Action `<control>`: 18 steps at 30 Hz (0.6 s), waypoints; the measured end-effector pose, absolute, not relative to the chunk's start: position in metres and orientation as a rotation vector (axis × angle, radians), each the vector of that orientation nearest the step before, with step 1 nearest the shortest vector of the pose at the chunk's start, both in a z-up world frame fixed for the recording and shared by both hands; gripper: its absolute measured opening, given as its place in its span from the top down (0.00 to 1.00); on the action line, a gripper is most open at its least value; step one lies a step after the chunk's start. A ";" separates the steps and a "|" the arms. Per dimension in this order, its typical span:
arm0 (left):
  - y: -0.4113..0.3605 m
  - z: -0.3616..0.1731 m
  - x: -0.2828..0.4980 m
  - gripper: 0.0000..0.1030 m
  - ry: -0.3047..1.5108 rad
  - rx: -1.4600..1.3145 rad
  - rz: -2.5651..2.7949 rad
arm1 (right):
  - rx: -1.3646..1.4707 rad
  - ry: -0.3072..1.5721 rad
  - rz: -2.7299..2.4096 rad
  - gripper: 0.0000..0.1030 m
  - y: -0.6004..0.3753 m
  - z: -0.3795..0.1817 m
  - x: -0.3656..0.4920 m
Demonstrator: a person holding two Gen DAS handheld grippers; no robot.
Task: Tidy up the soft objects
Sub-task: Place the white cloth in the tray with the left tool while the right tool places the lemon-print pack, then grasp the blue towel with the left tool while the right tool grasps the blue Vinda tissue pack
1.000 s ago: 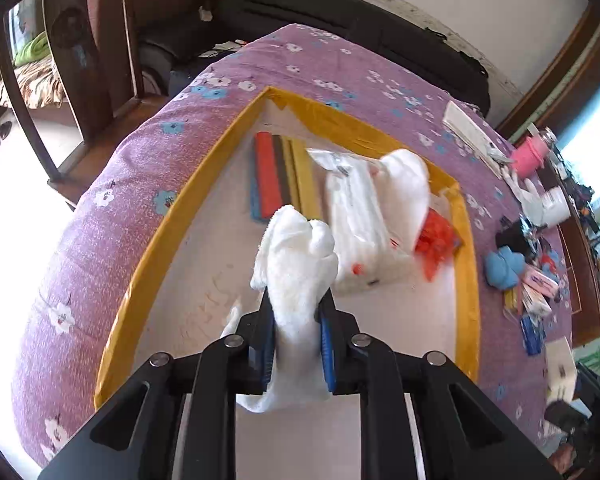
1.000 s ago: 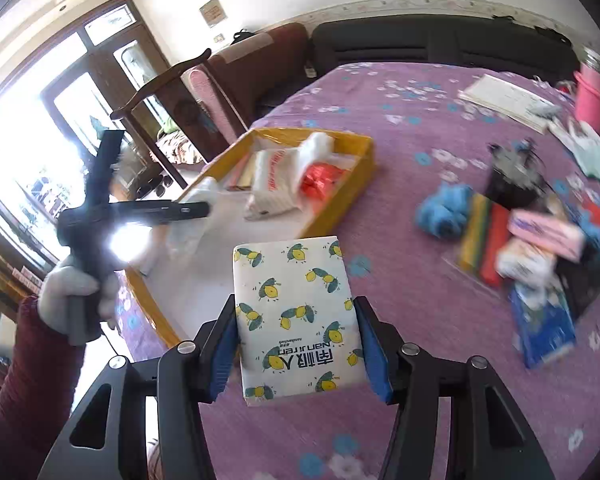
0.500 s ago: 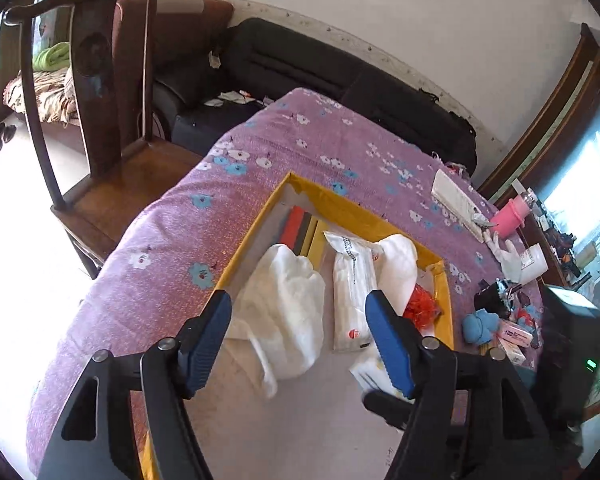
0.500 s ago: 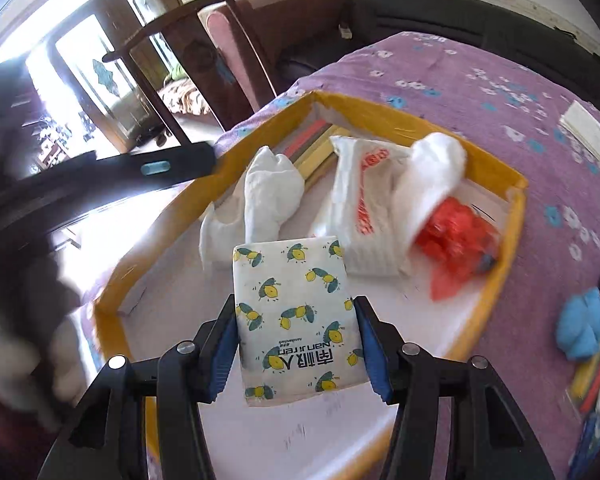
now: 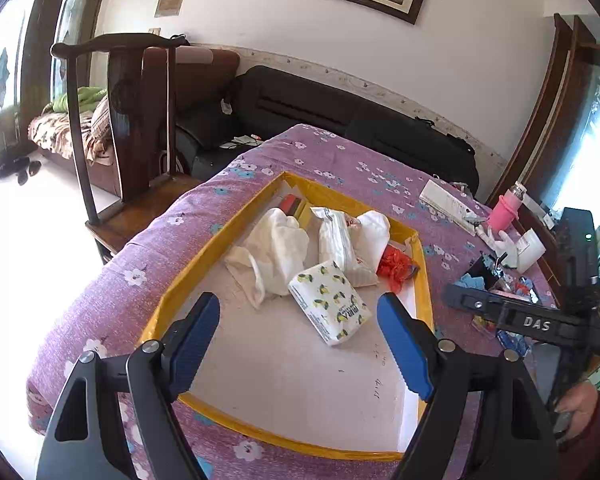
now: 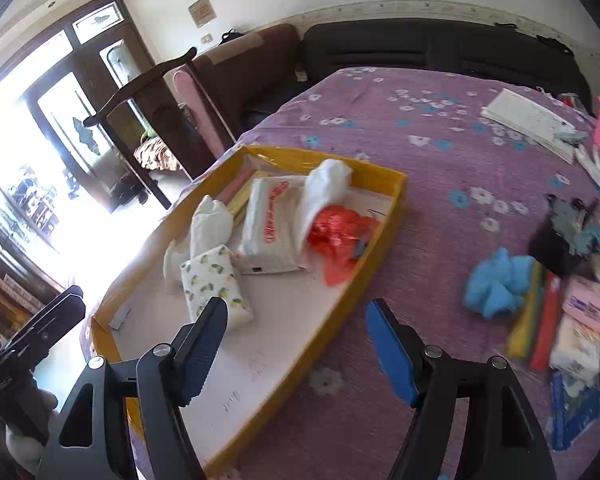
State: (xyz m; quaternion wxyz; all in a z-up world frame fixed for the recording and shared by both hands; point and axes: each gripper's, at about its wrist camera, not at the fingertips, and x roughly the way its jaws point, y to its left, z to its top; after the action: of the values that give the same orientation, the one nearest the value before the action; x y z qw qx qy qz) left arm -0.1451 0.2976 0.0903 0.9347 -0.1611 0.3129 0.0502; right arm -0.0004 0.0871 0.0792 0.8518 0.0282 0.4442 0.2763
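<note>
A yellow-rimmed tray lies on the purple flowered cloth. In it are a lemon-print tissue pack, a white cloth, a white wipes pack, a white bag and a red plastic bag. My left gripper hangs above the tray's near end, its jaws opening with nothing between them. My right gripper is over the tray's right rim, jaws opening and empty. A blue soft toy lies on the cloth right of the tray.
Right of the tray lie coloured strips, small packs and clutter. A white booklet and a pink cup sit farther back. A wooden chair and a black sofa stand behind the table.
My left gripper let go of the white cloth in the tray and drew back and up. My right gripper released the lemon-print tissue pack into the tray and pulled away to the right.
</note>
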 end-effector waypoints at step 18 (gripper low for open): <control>0.104 0.102 -0.168 0.22 0.691 -0.117 -0.093 | 0.283 0.778 0.410 0.23 -0.111 0.073 -0.093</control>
State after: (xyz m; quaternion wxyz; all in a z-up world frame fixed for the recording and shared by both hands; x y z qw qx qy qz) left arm -0.1680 0.1035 0.1015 0.9381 -0.0571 0.3386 -0.0454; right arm -0.0933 -0.1113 0.0733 0.8951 0.1365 0.3755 0.1980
